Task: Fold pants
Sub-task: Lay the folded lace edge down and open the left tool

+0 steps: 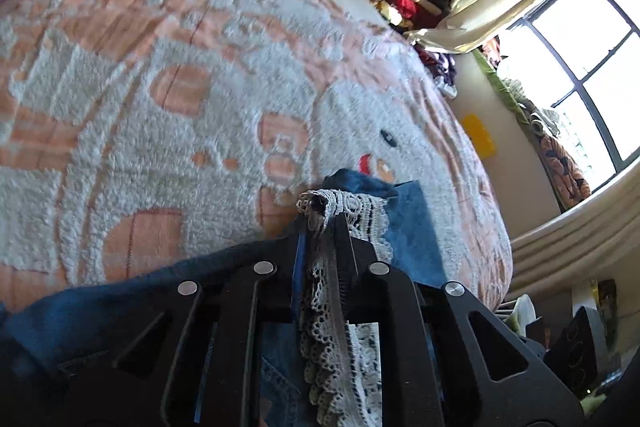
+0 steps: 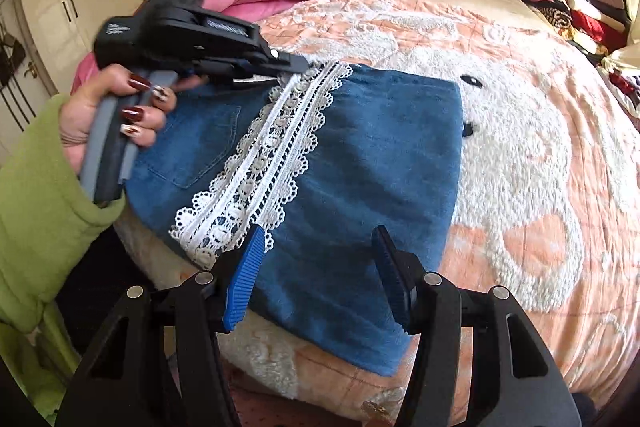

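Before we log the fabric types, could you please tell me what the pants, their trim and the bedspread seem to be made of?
Pants: likely denim, matte blue, with a stitched patch pocket.
Trim: white openwork lace, scalloped edges; the left gripper is shut on it.
Bedspread: fluffy, looped pile, possibly fleece or chenille.

We see blue jean pants (image 2: 360, 163) folded flat near the bed's edge, with a strip of white lace (image 2: 264, 155) running down them.
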`<state>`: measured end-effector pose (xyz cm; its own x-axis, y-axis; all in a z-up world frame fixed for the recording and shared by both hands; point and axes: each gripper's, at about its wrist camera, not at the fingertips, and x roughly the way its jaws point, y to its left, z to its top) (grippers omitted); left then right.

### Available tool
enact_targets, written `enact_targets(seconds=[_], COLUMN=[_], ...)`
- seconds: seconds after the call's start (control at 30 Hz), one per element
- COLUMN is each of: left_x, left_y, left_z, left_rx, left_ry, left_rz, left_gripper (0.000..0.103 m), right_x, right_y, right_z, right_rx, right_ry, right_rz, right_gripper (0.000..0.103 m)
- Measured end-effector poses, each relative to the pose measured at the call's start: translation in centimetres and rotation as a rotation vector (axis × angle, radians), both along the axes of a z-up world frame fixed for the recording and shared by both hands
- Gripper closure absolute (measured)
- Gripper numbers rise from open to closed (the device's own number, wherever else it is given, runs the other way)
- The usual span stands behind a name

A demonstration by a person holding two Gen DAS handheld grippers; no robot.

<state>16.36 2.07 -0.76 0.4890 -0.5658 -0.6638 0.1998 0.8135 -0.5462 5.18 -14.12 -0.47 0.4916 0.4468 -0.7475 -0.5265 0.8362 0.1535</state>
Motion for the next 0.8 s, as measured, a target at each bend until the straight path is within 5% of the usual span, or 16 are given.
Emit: enact_targets(seconds=[0.27, 0.43, 0.57, 0.63, 0.8], left_x=[0.6, 0.0, -1.8, -2.8, -6.0], left_y=[-0.3, 0.1, 0.5, 0.7, 0.7], left_z=[-0.9, -0.3, 1.9, 2.7, 3.7], left_rx=[0.117, 0.106, 0.139, 0.137, 0.168], left_ry=[-0.004, -0.015, -0.068, -0.084, -0.106], left_rz=[0.018, 0.031, 0.04, 0.044, 0.038], left_gripper=[0.095, 0.092, 0.078, 0.073, 0.065], right_x=[1.3, 1.2, 0.8, 0.7, 0.0], right_y=[1.0, 0.3, -0.8, -1.3, -2.6], right_z=[-2.0, -1.6, -0.2, 0.3, 1.3], right_rx=[-0.074, -0.027, 0.01, 0.014, 0.027], right_ry=[0.047, 0.059, 0.032, 0.024, -0.006], right_rz=[0.014, 0.009, -0.007, -0.02, -0.047], right_gripper=[0.048, 0.048, 0.048, 0.029, 0.028])
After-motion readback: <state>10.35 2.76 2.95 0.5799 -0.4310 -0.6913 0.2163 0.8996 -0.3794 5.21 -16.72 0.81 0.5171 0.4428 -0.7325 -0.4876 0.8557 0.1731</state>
